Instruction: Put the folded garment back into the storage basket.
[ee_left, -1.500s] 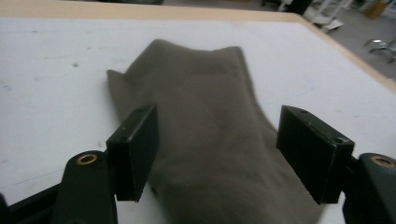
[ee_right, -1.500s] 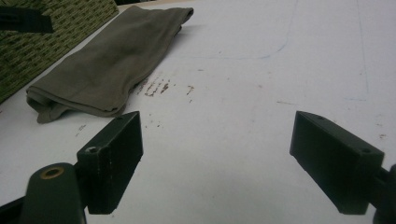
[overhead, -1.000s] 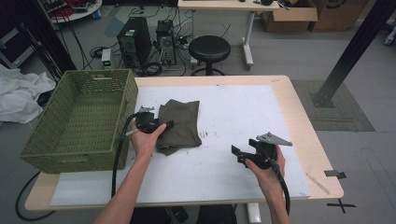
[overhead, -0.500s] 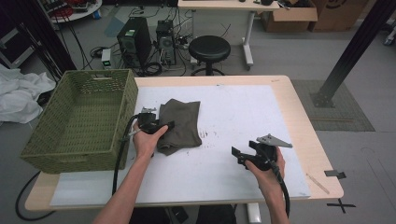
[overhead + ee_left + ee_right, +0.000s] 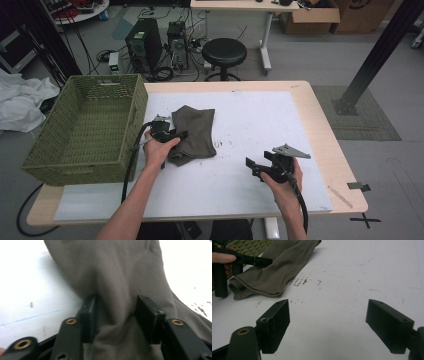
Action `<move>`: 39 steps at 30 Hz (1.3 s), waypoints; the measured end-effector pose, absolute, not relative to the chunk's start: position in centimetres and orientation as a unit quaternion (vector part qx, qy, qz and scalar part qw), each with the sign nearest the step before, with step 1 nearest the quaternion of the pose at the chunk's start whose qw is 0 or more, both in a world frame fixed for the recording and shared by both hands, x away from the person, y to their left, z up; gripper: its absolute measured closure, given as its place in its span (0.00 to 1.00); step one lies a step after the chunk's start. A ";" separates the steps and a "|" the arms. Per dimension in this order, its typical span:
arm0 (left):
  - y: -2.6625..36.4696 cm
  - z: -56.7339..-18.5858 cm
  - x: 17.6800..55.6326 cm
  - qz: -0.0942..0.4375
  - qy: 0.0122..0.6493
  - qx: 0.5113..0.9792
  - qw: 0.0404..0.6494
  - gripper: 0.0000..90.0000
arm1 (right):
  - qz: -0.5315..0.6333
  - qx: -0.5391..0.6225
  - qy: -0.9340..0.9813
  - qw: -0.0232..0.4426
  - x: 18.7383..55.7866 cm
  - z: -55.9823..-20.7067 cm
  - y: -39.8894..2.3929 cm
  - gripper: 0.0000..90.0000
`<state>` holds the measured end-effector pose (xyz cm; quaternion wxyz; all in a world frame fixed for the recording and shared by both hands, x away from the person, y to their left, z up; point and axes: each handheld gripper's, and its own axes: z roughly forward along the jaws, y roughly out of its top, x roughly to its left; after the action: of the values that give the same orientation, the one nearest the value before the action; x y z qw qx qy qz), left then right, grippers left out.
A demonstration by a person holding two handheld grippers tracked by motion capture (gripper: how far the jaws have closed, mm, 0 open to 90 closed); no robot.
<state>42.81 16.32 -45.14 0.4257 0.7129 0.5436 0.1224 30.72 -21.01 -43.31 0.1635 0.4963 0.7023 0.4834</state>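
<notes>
The left gripper (image 5: 176,136) had just been closing its jaws, and a bunched fold of the folded olive-brown cloth (image 5: 194,132) stood gathered between its pads (image 5: 147,315), which pressed into the fabric from both sides in the left gripper view. The cloth lay flat on the white table mat (image 5: 260,125), spreading away ahead of that gripper, with a few dark smudges (image 5: 219,144) on the mat just beyond its far edge. Right behind the left gripper, the green woven basket (image 5: 85,125) sat at the table's end. The right gripper (image 5: 256,167) was held well apart from the cloth, its jaws spread wide with only bare mat between them.
</notes>
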 end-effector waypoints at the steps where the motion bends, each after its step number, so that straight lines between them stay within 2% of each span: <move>1: 16.3 -45.2 42.8 0.113 0.542 0.713 0.429 0.64 | 0.484 0.496 0.702 0.163 30.7 -43.3 -21.0 0.22; 3: 16.3 -45.2 42.9 0.106 0.542 0.712 0.433 0.67 | 0.484 0.497 0.702 0.162 30.7 -43.3 -21.0 0.22; 4: 16.4 -45.3 42.9 0.095 0.544 0.710 0.438 0.73 | 0.486 0.496 0.701 0.162 30.7 -43.3 -20.9 0.22; 6: 16.3 -45.3 42.9 0.087 0.545 0.707 0.443 0.79 | 0.487 0.497 0.700 0.162 30.7 -43.3 -20.9 0.22; 11: 16.1 -45.3 42.8 0.094 0.545 0.707 0.441 0.87 | 0.489 0.497 0.698 0.161 30.6 -43.3 -20.9 0.23; 17: 15.7 -45.1 42.4 0.119 0.538 0.712 0.435 0.89 | 0.491 0.499 0.696 0.161 30.3 -43.3 -21.1 0.23; 25: 16.0 -44.6 42.0 0.103 0.536 0.695 0.468 0.90 | 0.490 0.503 0.693 0.162 29.8 -43.3 -21.7 0.23; 34: 15.9 -41.5 40.9 0.076 0.508 0.678 0.526 0.90 | 0.493 0.501 0.693 0.162 29.6 -43.1 -21.6 0.24; 39: 16.3 -39.6 40.0 0.086 0.488 0.684 0.536 0.90 | 0.493 0.499 0.694 0.160 29.5 -43.1 -21.3 0.24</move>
<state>39.95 16.30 -39.60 0.5358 0.6839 0.4876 0.0863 29.53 -21.34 -43.15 0.1601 0.4990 0.6943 0.4932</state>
